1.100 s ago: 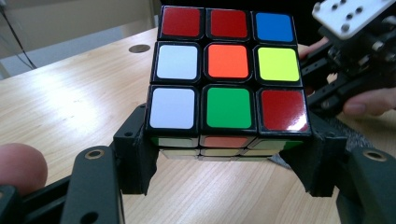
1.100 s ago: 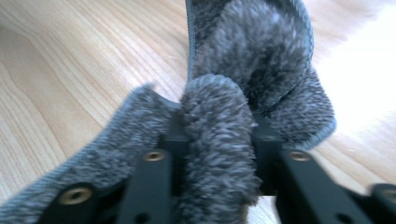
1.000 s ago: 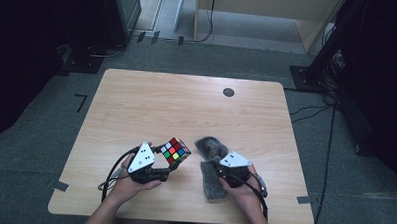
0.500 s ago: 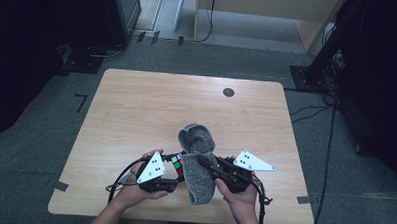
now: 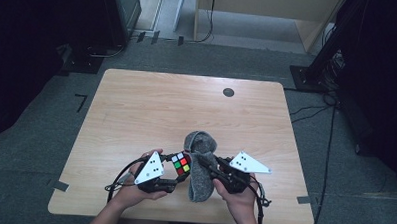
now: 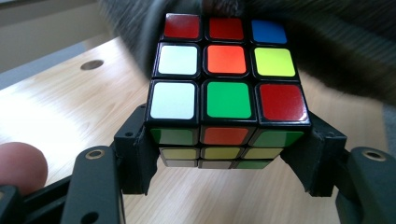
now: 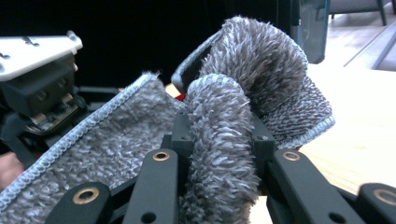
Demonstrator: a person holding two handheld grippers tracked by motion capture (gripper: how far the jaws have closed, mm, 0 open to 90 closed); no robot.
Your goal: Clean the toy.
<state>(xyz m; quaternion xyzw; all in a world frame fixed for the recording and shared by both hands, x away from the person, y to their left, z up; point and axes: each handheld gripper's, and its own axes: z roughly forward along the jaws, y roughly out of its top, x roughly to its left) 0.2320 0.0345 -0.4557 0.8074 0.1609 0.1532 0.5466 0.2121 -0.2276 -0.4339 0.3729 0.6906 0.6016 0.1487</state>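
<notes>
My left gripper point(image 5: 178, 172) is shut on a scrambled colour cube point(image 5: 181, 164) near the table's front edge. In the left gripper view its black jaws clamp the cube point(image 6: 224, 84) from both sides, with white, green and red squares facing me. My right gripper point(image 5: 208, 170) is shut on a grey fluffy cloth point(image 5: 199, 142), bunched and raised off the table right beside the cube. In the right gripper view a thick fold of the cloth point(image 7: 224, 140) is squeezed between the jaws and the rest curls over above them. The cloth point(image 6: 350, 51) hangs blurred just behind the cube.
The wooden table point(image 5: 137, 90) has a small dark round grommet point(image 5: 228, 92) at the back right. Cables trail from both grippers over the front edge. Dark equipment and floor cables surround the table.
The right gripper has lifted the cloth off the table and carried it left, up against the cube. The left gripper with the cube has hardly moved.
</notes>
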